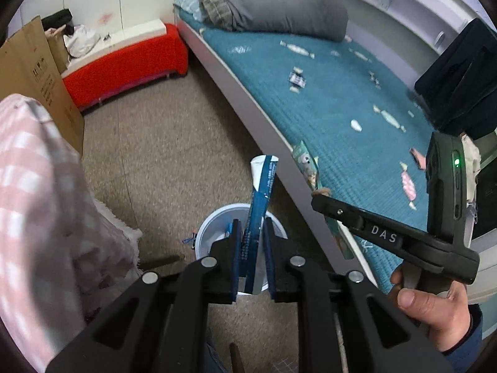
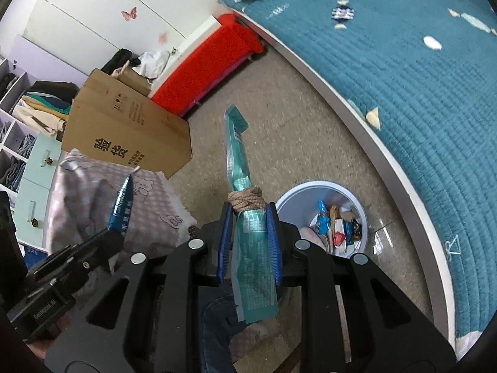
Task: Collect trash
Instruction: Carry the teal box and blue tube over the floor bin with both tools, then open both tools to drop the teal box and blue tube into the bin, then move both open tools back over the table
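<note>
Left wrist view: with the left gripper (image 1: 251, 251) pinching a blue wrapper (image 1: 259, 214) and the right gripper (image 2: 250, 242) a green wrapper (image 2: 245, 205), centre each above the bin (image 2: 363, 208) before letting go.

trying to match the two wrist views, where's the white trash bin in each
Left wrist view: the white trash bin sits bottom centre on the floor, mostly hidden behind the left gripper and the blue wrapper it holds.
Right wrist view: the bin is right of centre, low, beside the bed edge, with wrappers inside.
Shared landmark: the red bench at the bed's far end.
</note>
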The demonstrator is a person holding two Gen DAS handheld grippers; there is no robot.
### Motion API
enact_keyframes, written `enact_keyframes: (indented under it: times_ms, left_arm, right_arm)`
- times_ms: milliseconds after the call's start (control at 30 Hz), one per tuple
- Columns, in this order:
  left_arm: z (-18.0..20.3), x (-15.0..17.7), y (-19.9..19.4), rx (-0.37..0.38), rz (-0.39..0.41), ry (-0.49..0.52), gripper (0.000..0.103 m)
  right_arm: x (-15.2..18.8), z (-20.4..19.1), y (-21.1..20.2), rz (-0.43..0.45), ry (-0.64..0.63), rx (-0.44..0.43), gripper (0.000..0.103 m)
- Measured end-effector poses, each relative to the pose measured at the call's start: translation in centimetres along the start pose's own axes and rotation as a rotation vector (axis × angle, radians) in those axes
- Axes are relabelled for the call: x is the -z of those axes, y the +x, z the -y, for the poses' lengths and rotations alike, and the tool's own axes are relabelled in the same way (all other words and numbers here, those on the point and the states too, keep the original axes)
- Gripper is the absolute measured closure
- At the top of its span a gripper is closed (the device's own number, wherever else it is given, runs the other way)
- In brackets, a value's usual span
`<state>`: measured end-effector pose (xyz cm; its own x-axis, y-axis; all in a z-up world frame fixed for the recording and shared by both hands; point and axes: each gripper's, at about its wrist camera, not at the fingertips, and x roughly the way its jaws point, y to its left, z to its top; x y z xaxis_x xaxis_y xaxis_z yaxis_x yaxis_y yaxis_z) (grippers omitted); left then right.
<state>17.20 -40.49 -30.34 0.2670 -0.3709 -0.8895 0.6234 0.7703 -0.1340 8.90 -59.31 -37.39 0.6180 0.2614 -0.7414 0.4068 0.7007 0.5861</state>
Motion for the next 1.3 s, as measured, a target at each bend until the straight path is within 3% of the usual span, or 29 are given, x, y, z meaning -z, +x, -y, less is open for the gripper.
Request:
enact_keyframes:
  times_ms: [33,100,133,167,200,300,400,433,833,1100,1300]
  left_arm:
    - [0.0,0.0,0.6,-0.003,-0.023,0.005,0.083]
    - [-0.3,0.0,1.7,-0.011,-0.064,0.000,0.055]
    - [-0.4,0.0,1.8,-0.022,-0.065,-0.006,0.030]
    - [-0.5,0.0,1.8,-0.040,-0.060,-0.010,0.021]
    - [-0.5,0.0,1.7,-0.061,-0.048,-0.011,0.021]
    - [-0.4,-0.1,1.7,-0.058,-0.059,-0.013,0.021]
    - [-0.3,-0.3,1.2,-0.057,-0.047,-0.022,0.018]
    - [-0.1,-0.4,0.9,-0.052,-0.041,-0.022,0.017]
    - [1.2,-1.0,-5.4,0.020,0.083,0.000,0.015]
    - [-0.2,-0.7,-11.5,0.044,0.205,-0.016,0.014]
    - [-3.3,0.1,-16.2,0.041,0.295,-0.050,0.013]
  right_arm:
    - [0.0,0.2,0.5,-0.012,0.004,0.004,0.079]
    - [0.0,0.8,1.7,-0.044,0.016,0.022,0.078]
    - [0.1,1.3,2.2,-0.057,0.028,0.031,0.065]
    - [0.1,1.7,2.6,-0.070,0.039,0.038,0.051]
    - [0.2,2.0,2.9,-0.078,0.043,0.051,0.036]
    - [0.6,2.7,3.1,-0.089,0.061,0.078,0.031]
    - [0.9,2.8,2.4,-0.067,0.074,0.118,0.008]
    - [1.0,2.7,2.1,-0.061,0.076,0.134,0.006]
    - [0.7,-0.6,-2.7,0.044,0.040,0.185,0.006]
    - [-0.4,-6.5,-7.2,0.149,-0.054,0.180,0.006]
    - [-0.5,-12.1,-9.5,0.213,-0.135,0.160,0.006]
